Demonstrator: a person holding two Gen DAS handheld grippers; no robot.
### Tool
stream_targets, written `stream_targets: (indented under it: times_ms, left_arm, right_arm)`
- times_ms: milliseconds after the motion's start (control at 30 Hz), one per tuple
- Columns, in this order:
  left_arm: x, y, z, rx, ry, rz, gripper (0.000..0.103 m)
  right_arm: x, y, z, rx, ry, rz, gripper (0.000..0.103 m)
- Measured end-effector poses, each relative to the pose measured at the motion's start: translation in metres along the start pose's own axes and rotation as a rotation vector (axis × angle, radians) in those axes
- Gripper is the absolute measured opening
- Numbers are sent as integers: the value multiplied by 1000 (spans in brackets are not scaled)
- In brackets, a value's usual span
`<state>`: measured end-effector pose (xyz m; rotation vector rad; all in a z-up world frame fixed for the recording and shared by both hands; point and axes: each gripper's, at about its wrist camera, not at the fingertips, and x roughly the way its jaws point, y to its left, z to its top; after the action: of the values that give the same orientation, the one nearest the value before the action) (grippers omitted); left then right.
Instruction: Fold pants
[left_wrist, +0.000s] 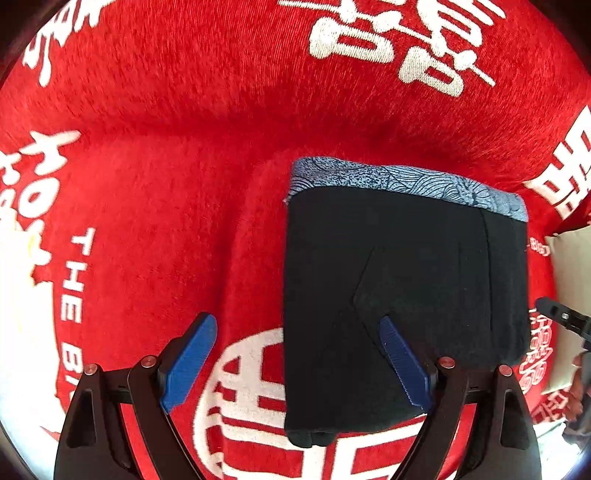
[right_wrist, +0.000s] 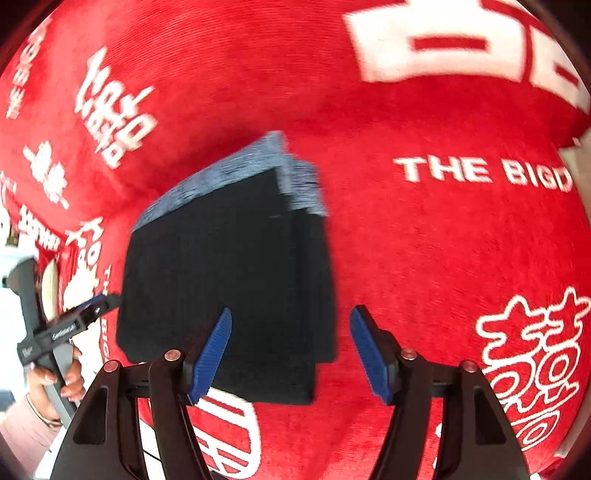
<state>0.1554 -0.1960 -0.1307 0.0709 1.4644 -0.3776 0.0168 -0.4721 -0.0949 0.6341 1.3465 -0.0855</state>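
The black pants (left_wrist: 402, 295) lie folded into a compact rectangle on the red cloth, with a blue patterned waistband (left_wrist: 406, 182) at the far edge. My left gripper (left_wrist: 299, 328) is open and empty, hovering above the bundle's left edge. In the right wrist view the pants (right_wrist: 229, 280) lie the same way, the image a little blurred. My right gripper (right_wrist: 290, 325) is open and empty above the bundle's right near corner. The left gripper (right_wrist: 92, 310) shows at the left there, held by a hand.
A red plush cloth with white lettering (left_wrist: 166, 184) covers the whole surface and shows too in the right wrist view (right_wrist: 443, 240). A pale object (left_wrist: 572, 266) lies at the right edge. The right gripper's tip (left_wrist: 561, 314) pokes in at the right.
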Motion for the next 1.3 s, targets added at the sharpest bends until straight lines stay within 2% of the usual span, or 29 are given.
stream_targets:
  times_ms: [100,233,367,533,1300]
  left_arm:
    - [6,0,4,0,20,-33,91]
    - [8,-8,9,16,15,-20,91]
    - [6,-25,12,48,-20,83,91]
    - [1,-37,12,85,-49,137,91]
    - [6,-38,16,104,-47,180,91]
  right_arm:
    - [5,-15,2,51,14,19,71]
    - [11,-20,3,83,30,31,71]
    - [12,-23,-1,88,37,42,71]
    - [15,-18,-3,85,48,48,71]
    - [16,3,12,48,31,48,71]
